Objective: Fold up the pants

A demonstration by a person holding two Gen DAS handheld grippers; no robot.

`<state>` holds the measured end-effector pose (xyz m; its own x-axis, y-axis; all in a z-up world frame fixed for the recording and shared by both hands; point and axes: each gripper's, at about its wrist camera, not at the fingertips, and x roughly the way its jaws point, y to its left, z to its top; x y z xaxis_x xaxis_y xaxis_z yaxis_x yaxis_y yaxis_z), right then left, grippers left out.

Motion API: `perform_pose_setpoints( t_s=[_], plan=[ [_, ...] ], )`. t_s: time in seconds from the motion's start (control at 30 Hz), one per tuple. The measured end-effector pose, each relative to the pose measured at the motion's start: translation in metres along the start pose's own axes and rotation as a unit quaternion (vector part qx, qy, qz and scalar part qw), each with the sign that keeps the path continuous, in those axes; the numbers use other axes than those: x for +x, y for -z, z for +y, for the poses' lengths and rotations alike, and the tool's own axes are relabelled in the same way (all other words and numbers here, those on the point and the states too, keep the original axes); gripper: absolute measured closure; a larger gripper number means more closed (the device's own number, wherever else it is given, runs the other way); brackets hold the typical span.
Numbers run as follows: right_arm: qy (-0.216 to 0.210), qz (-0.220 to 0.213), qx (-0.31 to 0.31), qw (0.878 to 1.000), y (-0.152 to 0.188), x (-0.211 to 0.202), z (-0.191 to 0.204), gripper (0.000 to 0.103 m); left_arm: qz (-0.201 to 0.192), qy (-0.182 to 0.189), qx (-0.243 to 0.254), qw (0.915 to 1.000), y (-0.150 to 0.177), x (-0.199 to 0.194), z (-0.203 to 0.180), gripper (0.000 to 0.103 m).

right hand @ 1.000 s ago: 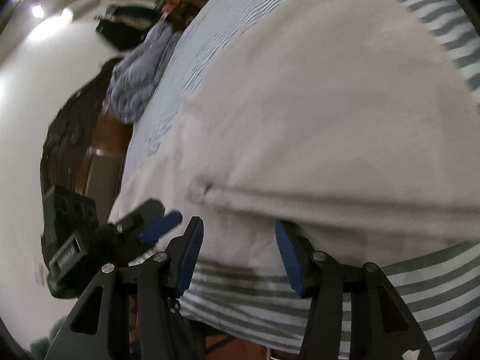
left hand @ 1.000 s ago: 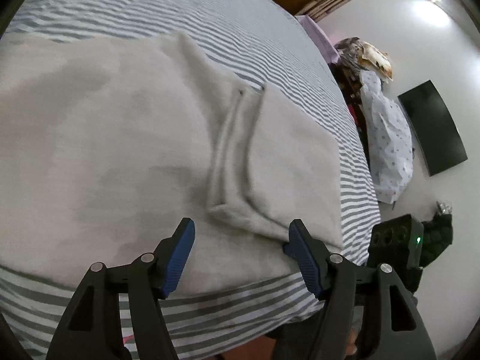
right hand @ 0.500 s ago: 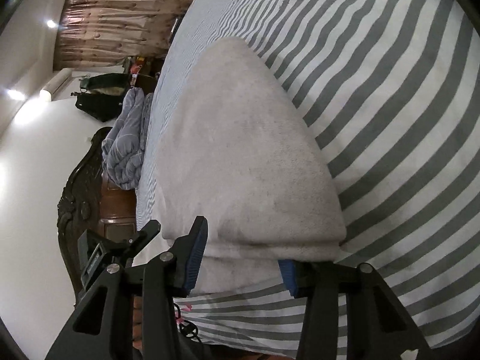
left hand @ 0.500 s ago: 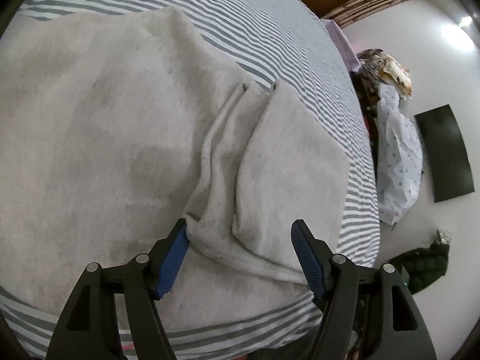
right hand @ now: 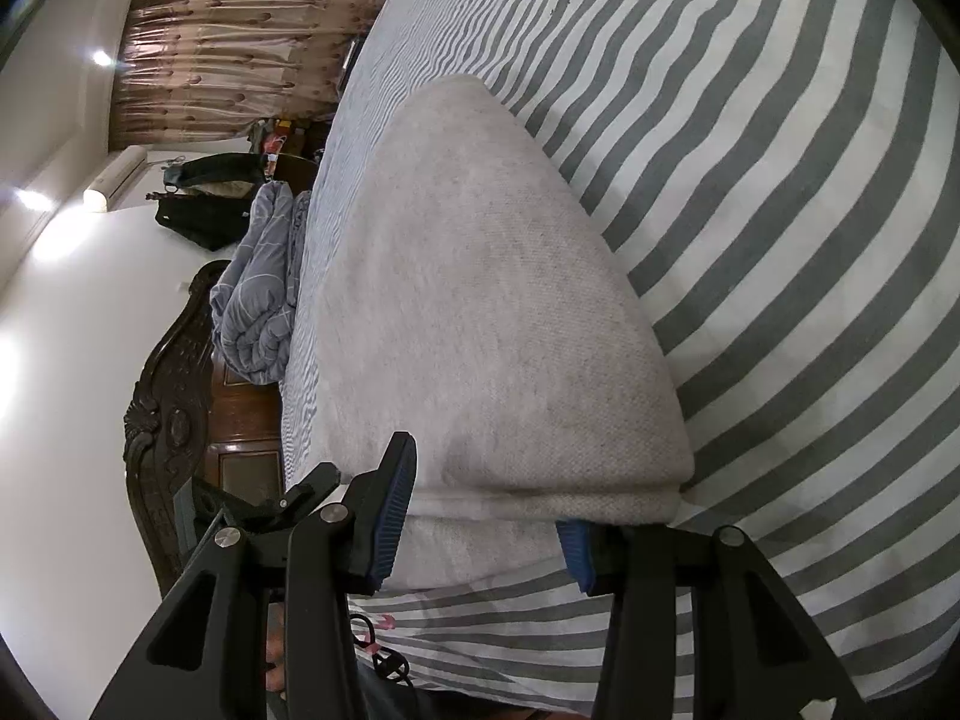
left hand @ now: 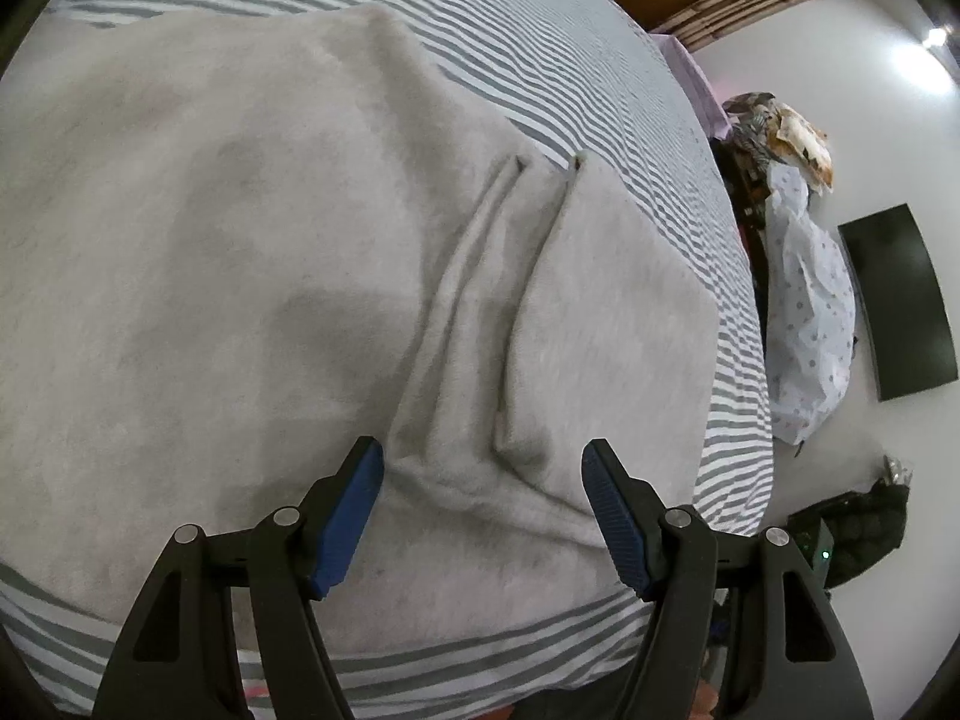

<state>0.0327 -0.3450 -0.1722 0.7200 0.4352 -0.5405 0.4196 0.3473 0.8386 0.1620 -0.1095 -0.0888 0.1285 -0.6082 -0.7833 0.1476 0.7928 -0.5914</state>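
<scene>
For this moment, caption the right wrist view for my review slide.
Open right tongs straddle the near folded edge of grey pants on a striped bedsheet.

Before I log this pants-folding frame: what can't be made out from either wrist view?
- Right wrist view: the right tongs have one pad tucked under the pants; grip unclear.
- Left wrist view: the pants run off the left edge; full shape unknown.
- Left wrist view: the left tongs gape over the fabric; contact unclear.

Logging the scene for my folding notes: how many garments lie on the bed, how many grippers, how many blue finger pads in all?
Grey pants on the striped bed: 1
Grippers, left gripper and right gripper: 2
Blue finger pads: 4
Total: 7
</scene>
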Motion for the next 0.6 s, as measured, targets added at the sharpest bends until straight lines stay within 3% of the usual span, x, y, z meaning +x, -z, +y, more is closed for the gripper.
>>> perform_pose_setpoints(
  t_s=[0.07, 0.2, 0.4, 0.47, 0.53, 0.6],
  plan=[
    [0.002, 0.001, -0.003, 1.000, -0.001, -0.001, -0.001, 0.061, -0.009, -0.003, 0.002, 1.0000, -0.004, 0.002, -0.008, 0.037],
    [0.007, 0.000, -0.003, 1.000, -0.002, 0.000, 0.001, 0.060, -0.009, -0.037, 0.036, 0.9986, -0.014, 0.012, -0.028, 0.076],
    [-0.007, -0.005, 0.044, 0.999, -0.004, 0.000, -0.003, 0.060, -0.022, -0.071, 0.081, 0.9939, -0.011, 0.014, -0.048, 0.083],
    [-0.007, -0.005, 0.067, 0.998, -0.006, 0.001, -0.007, 0.067, -0.024, -0.069, 0.084, 0.9938, -0.012, 0.011, -0.050, 0.083],
    [0.015, -0.002, 0.060, 0.998, -0.007, 0.002, -0.005, 0.087, -0.027, -0.062, 0.095, 0.9932, -0.013, 0.004, -0.056, 0.083],
    [0.021, -0.001, 0.047, 0.999, -0.005, 0.003, 0.001, 0.088, -0.033, -0.059, 0.114, 0.9911, -0.014, -0.006, -0.063, 0.083]
  ],
)
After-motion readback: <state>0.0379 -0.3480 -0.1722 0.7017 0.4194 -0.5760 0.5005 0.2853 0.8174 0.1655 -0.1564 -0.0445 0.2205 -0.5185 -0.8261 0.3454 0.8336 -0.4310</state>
